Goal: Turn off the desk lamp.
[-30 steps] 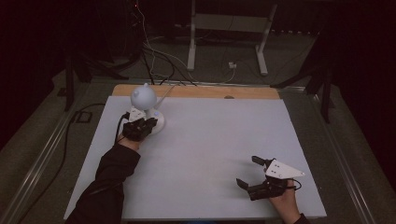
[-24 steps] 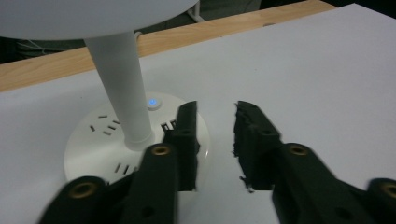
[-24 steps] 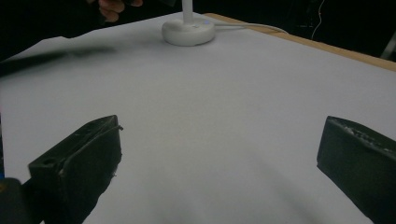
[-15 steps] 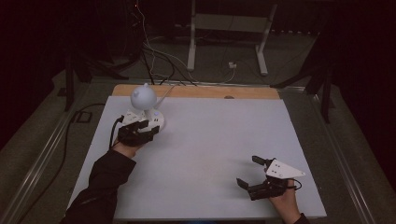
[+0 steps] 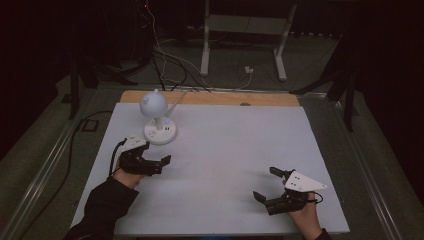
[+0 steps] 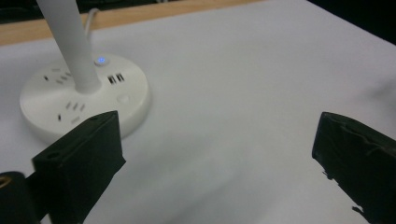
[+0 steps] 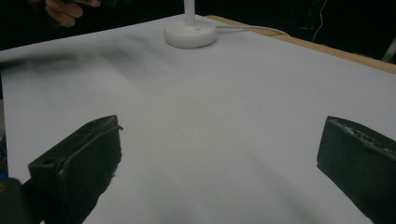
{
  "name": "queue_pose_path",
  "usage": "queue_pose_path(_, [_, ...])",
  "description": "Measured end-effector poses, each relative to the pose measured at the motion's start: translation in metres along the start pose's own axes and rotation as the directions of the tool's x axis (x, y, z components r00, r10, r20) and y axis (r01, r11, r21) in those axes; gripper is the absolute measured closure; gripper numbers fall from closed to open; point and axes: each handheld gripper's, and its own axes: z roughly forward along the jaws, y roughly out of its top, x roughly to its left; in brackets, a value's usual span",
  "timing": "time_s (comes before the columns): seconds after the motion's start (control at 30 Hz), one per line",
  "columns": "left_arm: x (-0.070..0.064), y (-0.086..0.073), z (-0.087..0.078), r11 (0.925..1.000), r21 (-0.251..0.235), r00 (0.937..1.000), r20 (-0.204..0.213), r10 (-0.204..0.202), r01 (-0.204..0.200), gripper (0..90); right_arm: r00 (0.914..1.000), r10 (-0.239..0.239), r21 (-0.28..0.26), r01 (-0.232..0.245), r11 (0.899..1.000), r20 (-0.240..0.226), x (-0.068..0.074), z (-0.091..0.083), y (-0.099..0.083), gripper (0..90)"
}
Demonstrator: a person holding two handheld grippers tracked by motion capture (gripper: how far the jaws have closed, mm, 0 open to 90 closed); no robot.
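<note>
Both tongs empty beside the lamp

Seemingly between steps, judged from above: the left gripper (image 5: 159, 164) sits released near the bench's (image 5: 235, 150) far-left corner, just short of the white desk lamp (image 5: 159, 120); the right gripper (image 5: 267, 185) waits released near the near-right corner, well apart. Along the left gripper's jaws, spread wide, the lamp base (image 6: 84, 100) lies close (a blue light glows on it). Along the right gripper's jaws, also spread, the base (image 7: 190, 33) stands far off. Any next move likely needs the left tongs.
</note>
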Motion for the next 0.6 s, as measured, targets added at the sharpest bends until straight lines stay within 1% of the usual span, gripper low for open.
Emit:
queue_pose_path(0.13, [-0.002,-0.007,-0.007,1.0000,0.000,1.0000,0.009,0.002,-0.002,0.6,1.0000,0.001,0.002,-0.001,1.000,0.000,0.000,0.000,0.000,0.0])
queue_pose_path(0.27, [-0.004,-0.016,-0.016,0.9997,0.003,0.9994,0.027,0.024,-0.024,0.5,1.0000,0.002,0.003,-0.002,1.000,0.000,0.000,0.001,0.000,0.0])
queue_pose_path(0.33, [-0.005,-0.021,-0.019,0.9998,0.005,0.9993,0.032,0.018,-0.018,0.5,1.0000,0.005,0.003,-0.005,1.000,0.000,0.000,0.001,0.000,0.0])
queue_pose_path(0.43, [-0.004,-0.030,-0.025,0.9997,0.000,0.9984,0.050,0.025,-0.025,0.5,1.0000,0.004,0.007,-0.004,1.000,0.000,0.000,0.002,-0.001,0.0])
queue_pose_path(0.5, [-0.003,-0.037,-0.028,0.9997,0.006,0.9970,0.074,0.023,-0.024,0.5,1.0000,0.005,0.008,-0.005,1.000,0.000,0.000,0.002,-0.001,0.0])
queue_pose_path(0.6, [-0.003,-0.046,-0.032,0.9993,0.006,0.9957,0.086,0.036,-0.036,0.5,1.0000,0.005,0.010,-0.005,1.000,-0.001,0.000,0.003,-0.001,0.0])
